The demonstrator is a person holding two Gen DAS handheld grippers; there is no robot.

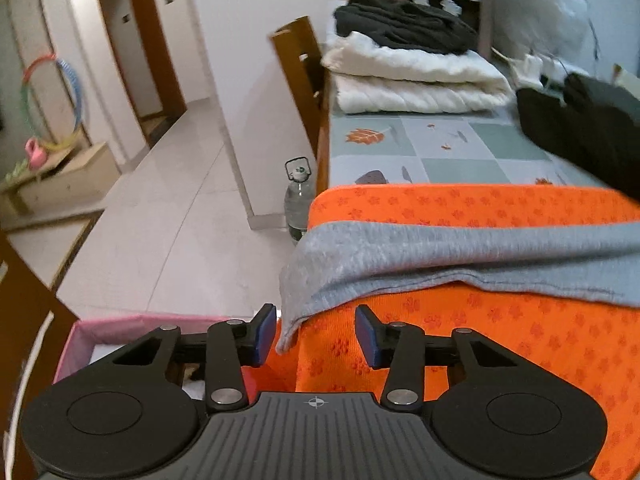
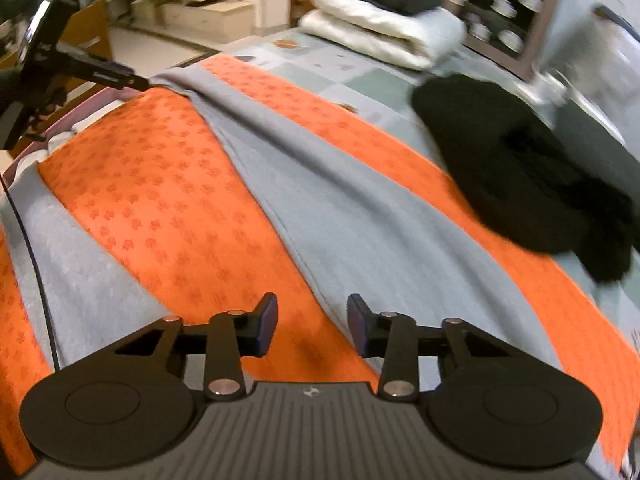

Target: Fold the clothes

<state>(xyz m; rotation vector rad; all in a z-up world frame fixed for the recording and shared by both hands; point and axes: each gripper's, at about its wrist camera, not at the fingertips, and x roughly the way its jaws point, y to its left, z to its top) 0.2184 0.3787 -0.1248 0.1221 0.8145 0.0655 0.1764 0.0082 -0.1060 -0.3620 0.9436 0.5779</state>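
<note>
A grey garment (image 1: 460, 248) lies in a long band across an orange paw-print mat (image 1: 500, 340) on the bed. One end droops over the mat's left edge. My left gripper (image 1: 316, 334) is open, and that drooping grey corner hangs between its blue pads (image 1: 262, 336) without being pinched. In the right wrist view the grey garment (image 2: 340, 200) runs diagonally, with another grey part at the left edge. My right gripper (image 2: 312, 326) stands open just above the garment's near edge and the orange mat (image 2: 160, 200). The left gripper (image 2: 138, 82) shows at the garment's far end.
A black garment (image 2: 520, 168) lies on the bedsheet to the right of the mat. A folded white quilt (image 1: 416, 76) with dark clothes on top sits at the bed's far end. A water bottle (image 1: 298, 204) stands on the floor, and a pink box (image 1: 104, 330) sits below the left gripper.
</note>
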